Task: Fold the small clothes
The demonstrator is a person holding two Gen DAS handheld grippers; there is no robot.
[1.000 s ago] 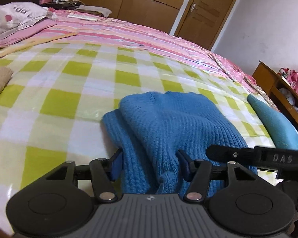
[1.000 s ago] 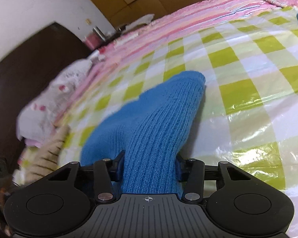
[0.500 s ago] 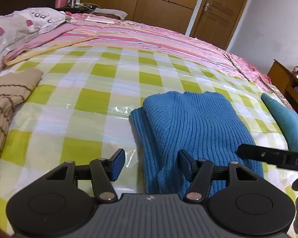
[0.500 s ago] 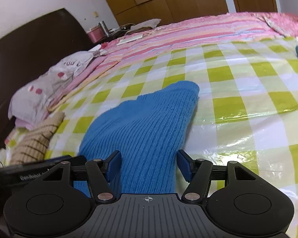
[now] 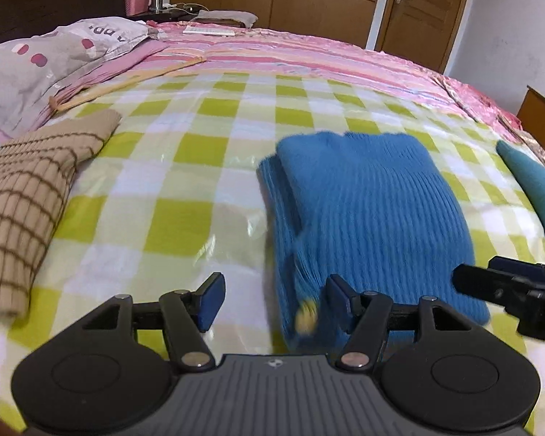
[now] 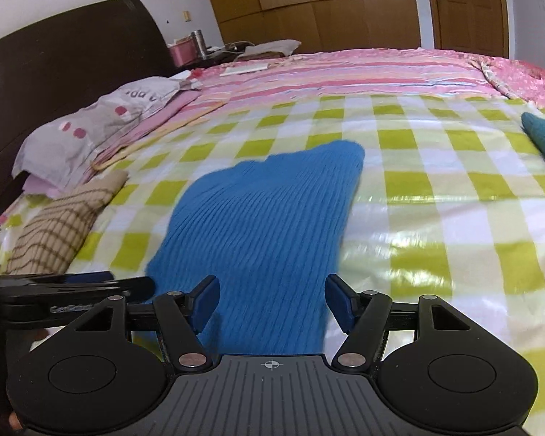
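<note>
both grippers have let go and backed off since a second ago: then each was pinching the near edge of the blue knit sweater (image 5: 374, 214), and now the left gripper (image 5: 272, 299) hangs with its blue pads spread wide, nothing between them, its right pad just at the garment's near left corner, while the right gripper (image 6: 272, 299) also stands with pads apart, straddling the sweater's near end without closing on it. the sweater lies folded into a rough rectangle at centre right of the left wrist view, flat on the green-and-white checked sheet (image 5: 185, 218), with a narrower layer peeking out along its left side; a small yellowish tag (image 5: 305, 318) shows at its near edge, blurred. a tan checked garment (image 5: 29, 196) sits at the left edge of the frame, well apart, and a teal garment (image 5: 534, 189) lies at the right edge. the fold looks nearly done, and the step in hand seems to be release and tidy-up. to do it well, the person should probably lift both tools straight away so the pads do not drag the knit open, then check that the exposed left strip is squared under the top layer. the soft ribbed fabric will likely slump if nudged sideways, and the glossy sheet may let it slide.
</note>
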